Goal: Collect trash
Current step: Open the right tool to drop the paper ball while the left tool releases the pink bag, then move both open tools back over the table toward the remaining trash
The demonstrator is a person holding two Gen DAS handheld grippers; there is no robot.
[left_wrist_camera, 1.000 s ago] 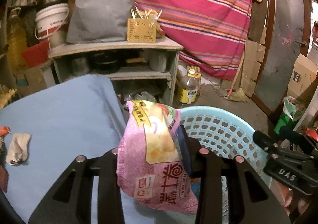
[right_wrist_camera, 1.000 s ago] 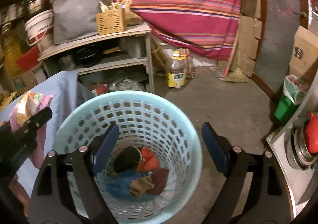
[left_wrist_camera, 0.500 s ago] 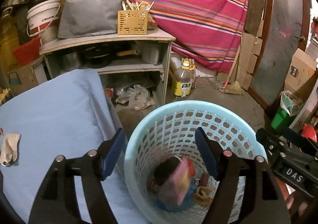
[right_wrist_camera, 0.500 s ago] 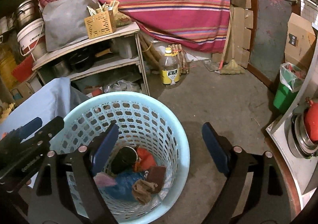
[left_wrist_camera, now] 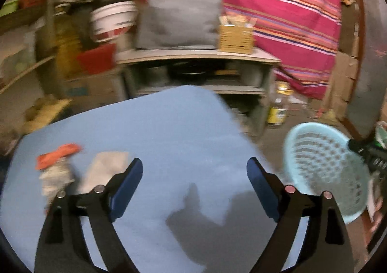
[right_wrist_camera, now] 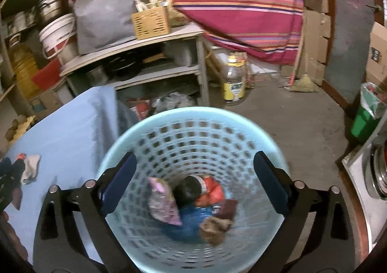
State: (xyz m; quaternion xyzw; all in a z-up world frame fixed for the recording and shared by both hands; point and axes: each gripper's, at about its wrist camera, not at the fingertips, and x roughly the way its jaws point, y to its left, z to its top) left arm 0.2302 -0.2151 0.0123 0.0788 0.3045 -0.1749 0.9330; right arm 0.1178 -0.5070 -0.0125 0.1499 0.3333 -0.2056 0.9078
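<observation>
Room: cluttered storeroom, a striped pink cloth (left_wrist_camera: 278,2) hung behind a grey shelf (left_wrist_camera: 198,57), concrete floor.
Surface: blue table (left_wrist_camera: 169,142), mostly bare where the left camera looks.
Basket: pale blue bin (right_wrist_camera: 193,127) on the floor just beside the table edge, holding a pink snack bag (right_wrist_camera: 162,202), a dark can, red, blue and brown scraps.
Left gripper (left_wrist_camera: 193,181): over the table, jaws just been opening and now wide, nothing between them.
Right gripper (right_wrist_camera: 193,181): above the bin mouth, jaws also just opened a little further, wide and empty.
Trash left: orange wrapper (left_wrist_camera: 58,155) and a pale crumpled scrap (left_wrist_camera: 104,171), touching or nearly so, at the table's left.
Risk: the two scraps lie so close that one pinch may catch only one or push the other off the edge; the left view is blurred, so aim may be poor.
</observation>
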